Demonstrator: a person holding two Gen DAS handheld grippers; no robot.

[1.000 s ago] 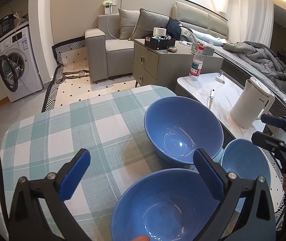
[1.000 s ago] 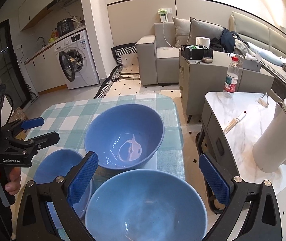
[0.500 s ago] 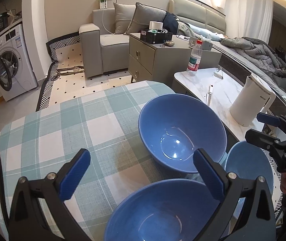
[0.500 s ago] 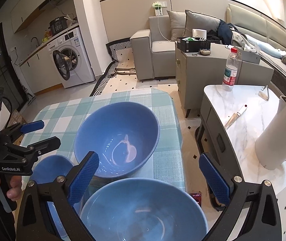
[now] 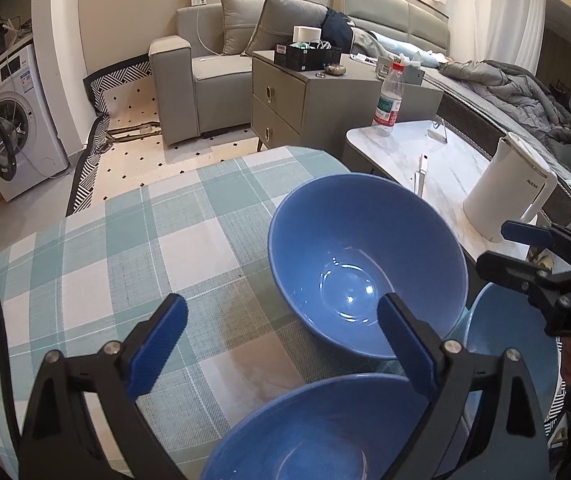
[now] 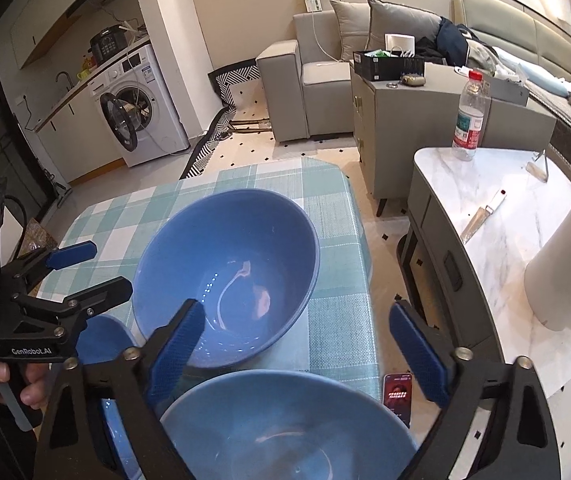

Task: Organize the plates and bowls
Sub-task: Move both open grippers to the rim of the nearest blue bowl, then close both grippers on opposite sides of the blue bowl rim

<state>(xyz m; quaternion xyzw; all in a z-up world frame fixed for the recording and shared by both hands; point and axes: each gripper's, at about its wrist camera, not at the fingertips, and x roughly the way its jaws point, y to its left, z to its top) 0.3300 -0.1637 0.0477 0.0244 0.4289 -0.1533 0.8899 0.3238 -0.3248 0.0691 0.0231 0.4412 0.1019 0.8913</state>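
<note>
Three blue bowls sit close together on the table with the checked cloth, all bunched toward its right edge. The big far bowl sits nearest the far right corner. The left near bowl is right under the left gripper, by the near edge. The right near bowl is under the right gripper, at the near right corner. Both grippers have just been closing a little, but their fingers are spread wide and nothing is pinched yet. No finger touches a bowl, as far as the pictures show. The step looks like each hand going down to grab its own near bowl by the rim. To do it well, put one finger inside the bowl and one outside, then squeeze the rim gently. Go slowly, because the bowls look smooth and may slip. The right near bowl seems to be close to the table's edge, with a phone on the floor below, so lift it straight up. Keep the two grippers from bumping each other.
</note>
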